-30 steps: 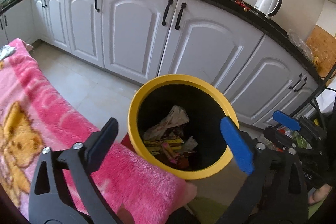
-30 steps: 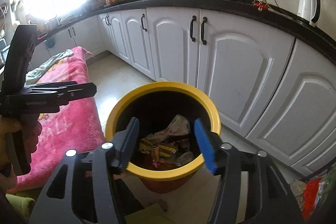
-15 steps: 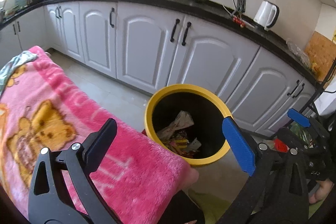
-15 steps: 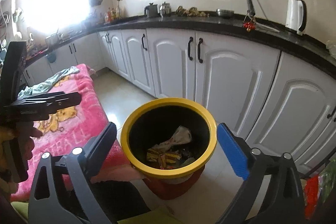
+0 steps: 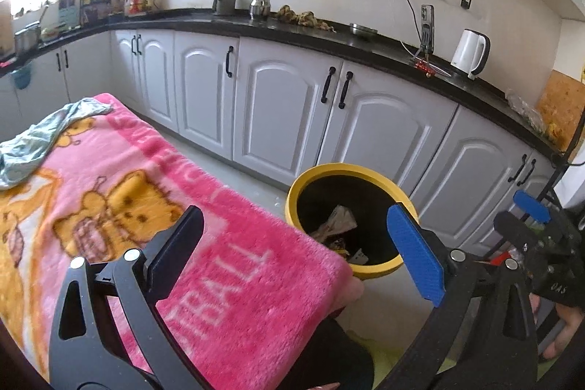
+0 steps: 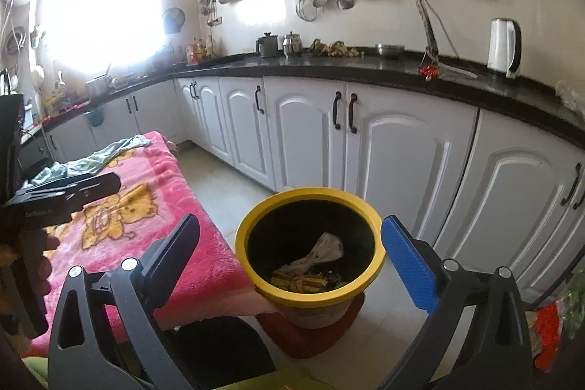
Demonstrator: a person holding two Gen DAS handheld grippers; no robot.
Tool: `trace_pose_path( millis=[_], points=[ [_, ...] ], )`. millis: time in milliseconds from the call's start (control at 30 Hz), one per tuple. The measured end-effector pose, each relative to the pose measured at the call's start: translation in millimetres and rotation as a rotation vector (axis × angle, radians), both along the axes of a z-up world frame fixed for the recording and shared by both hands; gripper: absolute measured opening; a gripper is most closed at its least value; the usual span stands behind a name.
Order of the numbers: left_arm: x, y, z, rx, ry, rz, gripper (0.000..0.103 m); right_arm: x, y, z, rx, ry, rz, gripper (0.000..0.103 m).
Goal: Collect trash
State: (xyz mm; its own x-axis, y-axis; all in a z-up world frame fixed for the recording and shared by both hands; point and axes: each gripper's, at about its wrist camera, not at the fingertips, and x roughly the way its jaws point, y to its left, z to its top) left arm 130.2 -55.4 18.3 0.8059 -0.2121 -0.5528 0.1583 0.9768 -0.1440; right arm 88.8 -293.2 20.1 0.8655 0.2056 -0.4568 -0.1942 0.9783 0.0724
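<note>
Currently, white cabinets (image 5: 369,134) under a black counter (image 5: 329,35) are seen across the back of both views. A pink blanket (image 5: 146,207) with a yellow bear print is spread at the left; a pale green cloth (image 5: 33,141) lies on its far end. A yellow-rimmed bin (image 6: 310,245) is seen on the floor between blanket and cabinets, standing on a red mat (image 6: 303,339), with its rim just beside the blanket's corner. Trash (image 6: 310,265) is held inside the bin: crumpled paper and yellow wrappers on the bottom. A white kettle (image 5: 471,52) is placed on the counter at the right.

Left gripper (image 5: 296,251): fingers spread wide, nothing held, raised above the blanket edge and bin. Right gripper (image 6: 292,254): fingers spread wide, nothing held, with the bin framed between them. Each gripper is caught at the edge of the other's view.
</note>
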Motion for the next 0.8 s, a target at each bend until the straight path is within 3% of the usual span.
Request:
trace_pose_path(
  millis=[233, 600, 800],
  points=[
    [-30, 4, -7, 0.02, -0.059, 0.027, 0.092, -24, 17, -1, -0.055, -0.092, -0.001, 0.097],
    [-70, 10, -15, 0.016, -0.139, 0.061, 0.092, -67, 30, -11, -0.03, -0.183, -0.032, 0.097],
    [-90, 13, -20, 0.033, -0.228, 0.103, 0.092, -91, 40, -22, -0.043, -0.283, -0.021, 0.097]
  ],
)
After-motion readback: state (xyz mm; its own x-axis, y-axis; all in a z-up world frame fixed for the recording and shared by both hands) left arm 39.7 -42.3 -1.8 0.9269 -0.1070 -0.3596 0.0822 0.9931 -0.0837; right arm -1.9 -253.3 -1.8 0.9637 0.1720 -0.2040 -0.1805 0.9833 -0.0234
